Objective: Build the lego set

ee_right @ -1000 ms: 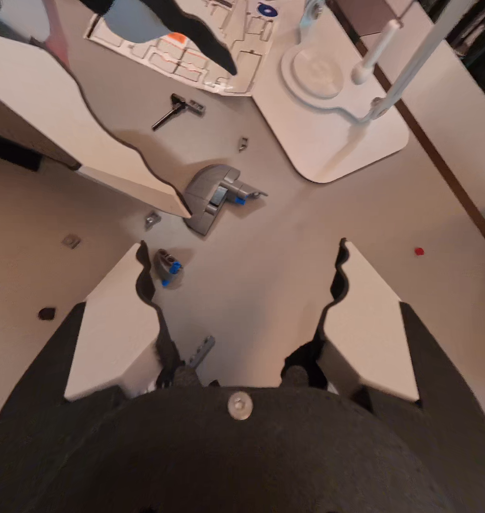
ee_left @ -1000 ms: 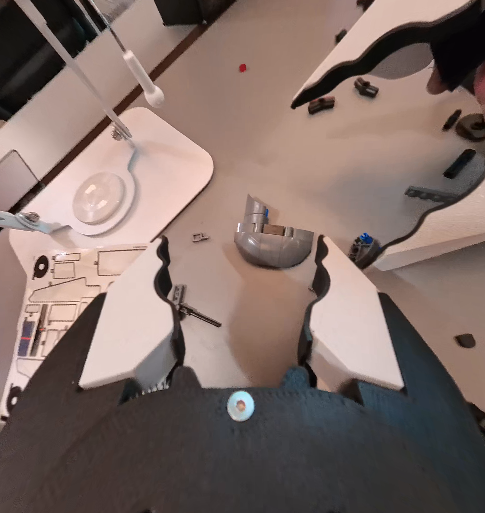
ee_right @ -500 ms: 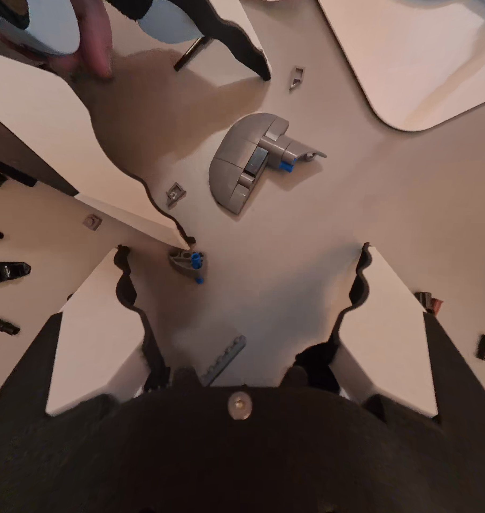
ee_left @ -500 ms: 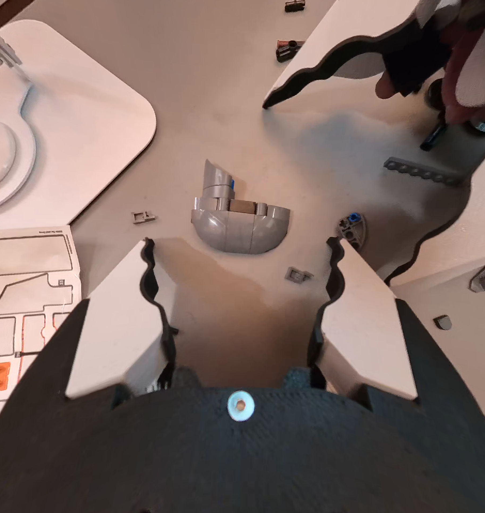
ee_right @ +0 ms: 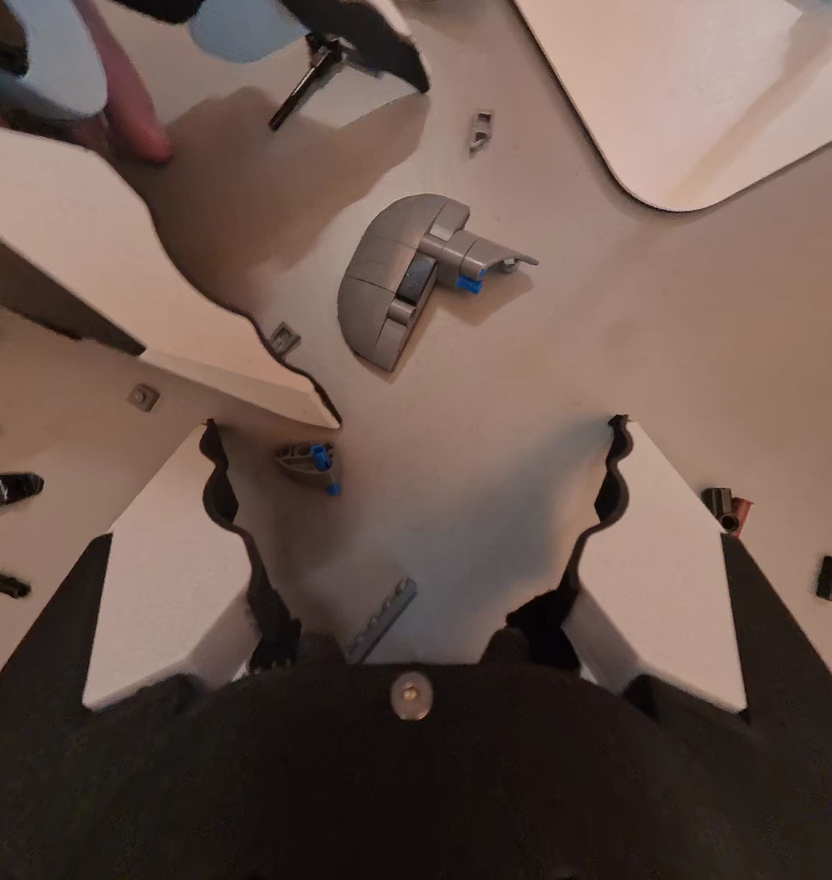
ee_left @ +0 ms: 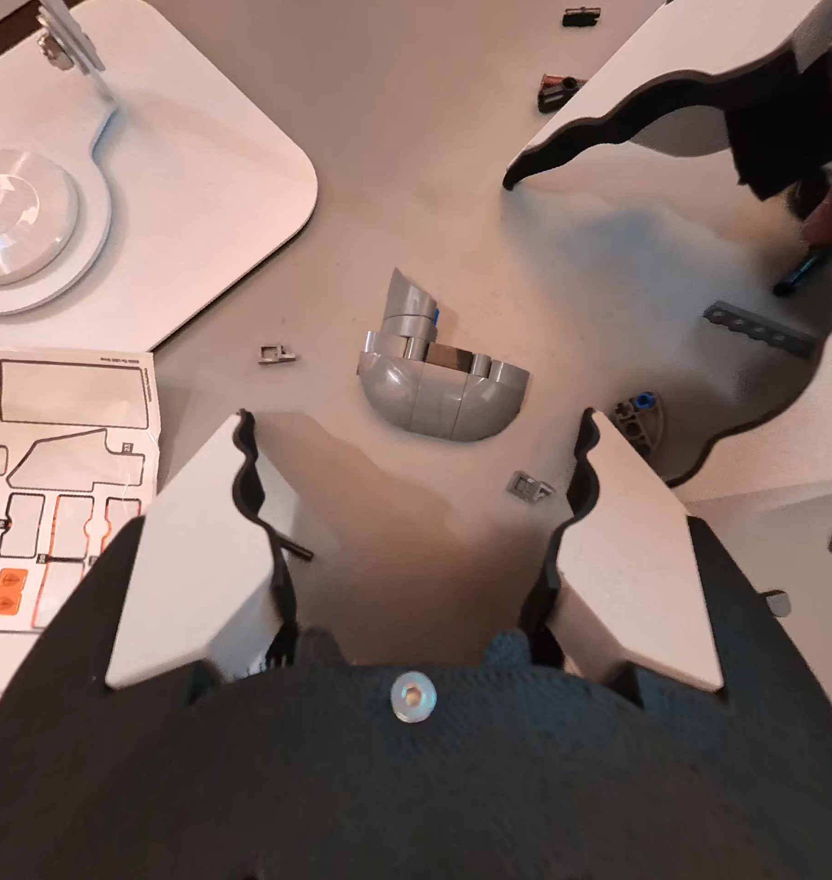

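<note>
Both the left gripper (ee_left: pixel 416 419) and right gripper (ee_right: pixel 411 421) hover wide open and empty; either should straddle the grey curved assembly (ee_left: pixel 440 397) squarely before closing

Lego parts spread on the table (ee_left: pixel 404 143) around a half-built assembly (ee_left: pixel 440 390)

In the left wrist view, the sticker sheet (ee_left: pixel 66 476) lies left of the assembly, the lamp base (ee_left: pixel 190 157) behind it, a holed plate (ee_left: pixel 761 328) to the right, and a small clip (ee_left: pixel 528 485) just before it.
</note>
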